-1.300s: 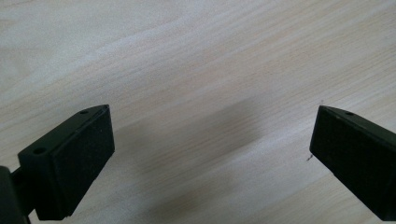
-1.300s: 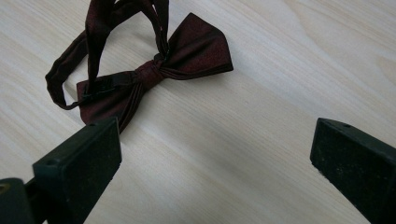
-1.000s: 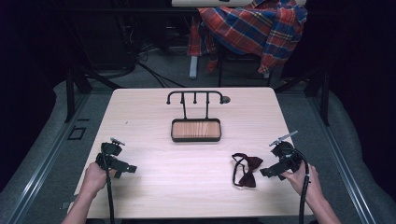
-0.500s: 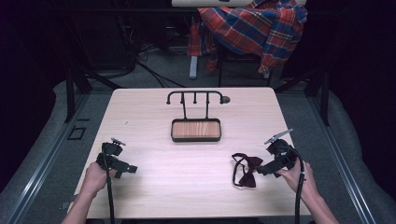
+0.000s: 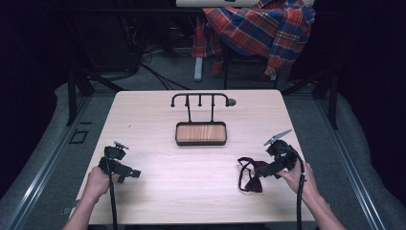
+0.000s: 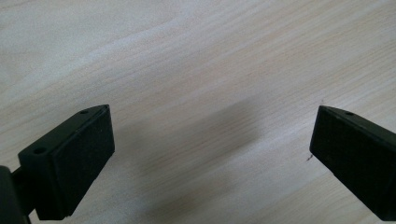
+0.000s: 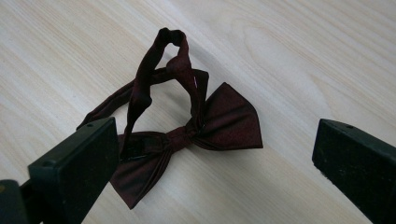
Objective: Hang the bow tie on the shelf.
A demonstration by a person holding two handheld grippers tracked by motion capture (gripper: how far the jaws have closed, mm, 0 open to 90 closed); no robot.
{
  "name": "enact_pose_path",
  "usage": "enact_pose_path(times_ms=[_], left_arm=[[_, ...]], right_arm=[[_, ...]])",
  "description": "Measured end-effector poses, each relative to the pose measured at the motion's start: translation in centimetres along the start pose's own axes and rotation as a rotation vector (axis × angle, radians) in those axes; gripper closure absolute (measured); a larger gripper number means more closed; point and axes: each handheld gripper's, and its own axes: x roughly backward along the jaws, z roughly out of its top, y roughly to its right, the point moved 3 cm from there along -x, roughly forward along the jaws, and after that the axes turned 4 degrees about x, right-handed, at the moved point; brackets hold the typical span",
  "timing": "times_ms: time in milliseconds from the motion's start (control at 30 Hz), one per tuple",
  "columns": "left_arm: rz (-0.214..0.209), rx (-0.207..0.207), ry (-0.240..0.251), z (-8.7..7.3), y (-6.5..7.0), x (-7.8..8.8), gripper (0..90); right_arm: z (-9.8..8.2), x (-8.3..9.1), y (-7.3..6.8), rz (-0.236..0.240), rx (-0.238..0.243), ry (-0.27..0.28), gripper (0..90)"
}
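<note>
My right gripper [image 7: 212, 172] spread wide, holding nothing, over a dark red satin bow tie [image 7: 187, 135] with looped strap, lying on the pale wood-grain table [image 5: 158, 187] near its right front, my left gripper [image 6: 212, 163] wide open over bare wood

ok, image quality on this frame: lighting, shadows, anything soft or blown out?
High view: table evenly lit, surroundings nearly black, slightly soft. Left gripper view: wood grain sharp, a diffuse shadow on the table between the open jaws, which are a little blurred. Right gripper view: bow tie in focus, its dark red folds readable, soft shadow beneath it; no glare.
</note>
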Motion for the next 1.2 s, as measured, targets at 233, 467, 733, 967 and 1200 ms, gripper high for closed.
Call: enact_pose_path(times_ms=[233, 467, 733, 967, 1200], left_arm=[[-0.001, -0.002, -0.003, 0.0, 0.0, 0.0, 0.0], [-0.006, -0.003, -0.003, 0.0, 0.0, 0.0, 0.0], [-0.007, -0.005, -0.005, 0.0, 0.0, 0.0, 0.0], [-0.007, -0.007, -0.007, 0.0, 0.0, 0.0, 0.0], [0.0, -0.007, -0.016, 0.1, 0.0, -0.2, 0.0]], right_arm=[[0.9, -0.9, 0.1, 0.002, 0.015, -0.008, 1.1], [2.0, -1.7, -0.5, -0.005, 0.05, -0.016, 5.0], [2.7, -2.3, -0.8, 0.007, 0.065, -0.027, 26.3], [2.7, -2.5, -0.9, 0.029, 0.061, -0.034, 43.9], [2.5, -2.8, -1.2, 0.032, 0.078, -0.058, 54.3]])
